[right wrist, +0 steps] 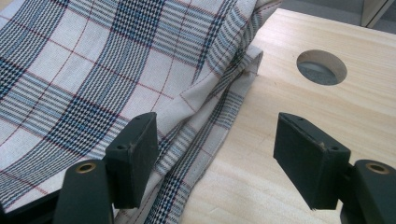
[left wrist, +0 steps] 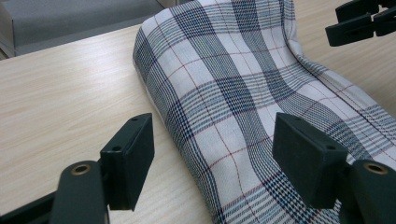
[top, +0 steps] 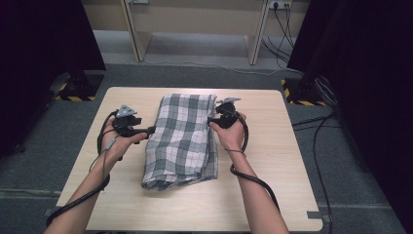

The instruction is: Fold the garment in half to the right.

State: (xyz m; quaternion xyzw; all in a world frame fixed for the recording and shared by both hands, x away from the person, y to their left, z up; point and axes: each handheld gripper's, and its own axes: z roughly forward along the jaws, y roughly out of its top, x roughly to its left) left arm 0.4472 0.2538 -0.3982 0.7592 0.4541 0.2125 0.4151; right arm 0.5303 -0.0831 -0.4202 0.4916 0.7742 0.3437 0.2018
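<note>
Flanking the folded checked cloth [top: 182, 141] on the tabletop [top: 272, 195], left gripper [top: 148, 129] and right gripper [top: 210, 120] hold fingers apart, empty, one at each long edge. Risk: pinching only the top layer would likely unfold the stack.

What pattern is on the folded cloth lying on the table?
The cloth is a white, grey and dark blue plaid with thin red lines, clearest in the left gripper view.
</note>
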